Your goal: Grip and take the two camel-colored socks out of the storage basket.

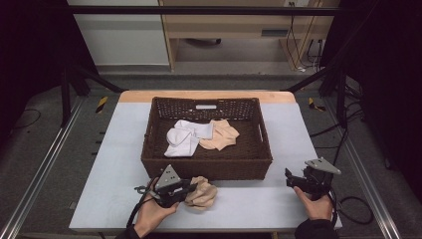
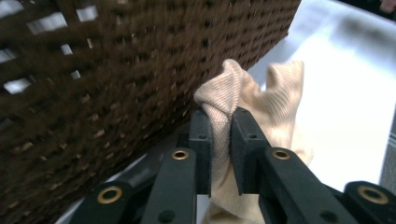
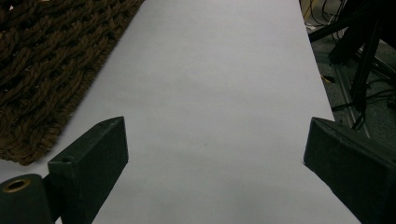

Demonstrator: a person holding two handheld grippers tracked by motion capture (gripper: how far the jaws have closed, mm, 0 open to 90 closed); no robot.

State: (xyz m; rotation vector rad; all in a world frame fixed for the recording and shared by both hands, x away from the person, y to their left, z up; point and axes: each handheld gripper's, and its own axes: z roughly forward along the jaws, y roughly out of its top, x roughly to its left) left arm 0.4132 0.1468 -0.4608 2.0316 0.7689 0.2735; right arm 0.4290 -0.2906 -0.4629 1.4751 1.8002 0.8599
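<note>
currently left hand-held gripper (image 2: 220,154) pinches beige sock (image 2: 261,107) on table (image 1: 259,199) before basket (image 1: 206,167); right hand-held gripper (image 3: 215,154) gapes empty. next likely release or lift it in.

Dim room, dark edges; table brightly lit; left gripper view motion-blurred.

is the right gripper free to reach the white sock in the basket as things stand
Probably yes. The right gripper is open and holds nothing, and the basket is open-topped, so the white sock lies uncovered. It would have to lift over the near wall; the left gripper stays aside, clamping a beige sock.
</note>
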